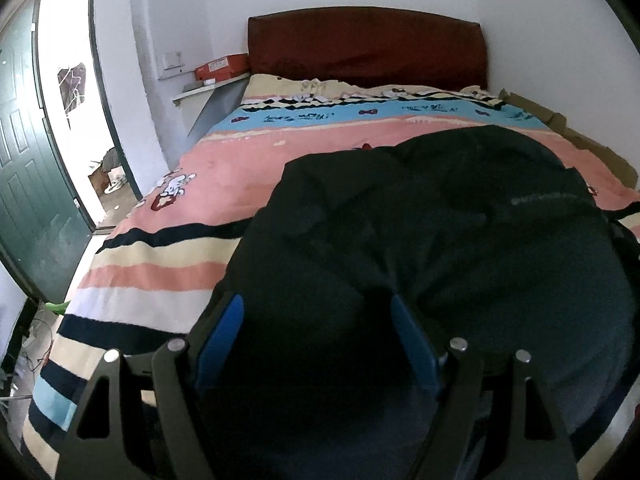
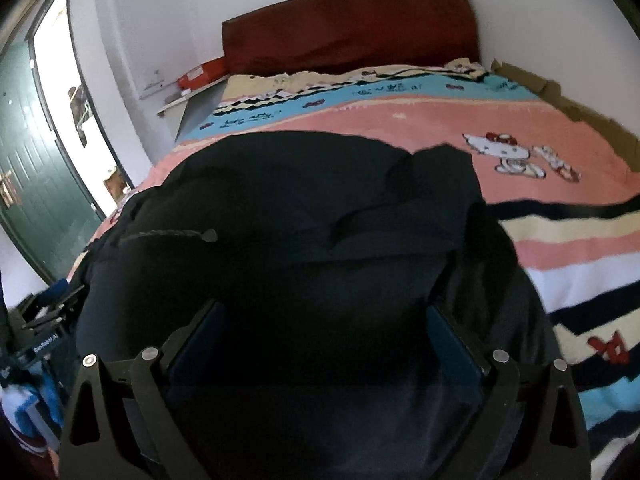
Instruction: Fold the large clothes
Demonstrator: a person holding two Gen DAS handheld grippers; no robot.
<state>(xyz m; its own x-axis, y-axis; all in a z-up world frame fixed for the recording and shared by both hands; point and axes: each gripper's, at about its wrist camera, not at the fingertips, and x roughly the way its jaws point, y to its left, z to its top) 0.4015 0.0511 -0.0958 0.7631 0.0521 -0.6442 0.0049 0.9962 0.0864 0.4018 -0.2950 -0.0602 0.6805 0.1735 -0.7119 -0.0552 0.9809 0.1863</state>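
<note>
The black garment [image 1: 440, 240] lies rumpled on the striped blanket [image 1: 168, 264], well short of the red headboard [image 1: 366, 46]. We hold the left tool [image 1: 316, 340] and right tool [image 2: 324, 340] spread wide over its near edge, gripping nothing. We should probably pinch the two near corners evenly and lift together, minding the drawcord [image 2: 172, 235]. Left of the headboard sit an orange box [image 1: 221, 66] on a shelf and the open green door [image 1: 28, 152]; neither obstructs us.
</note>
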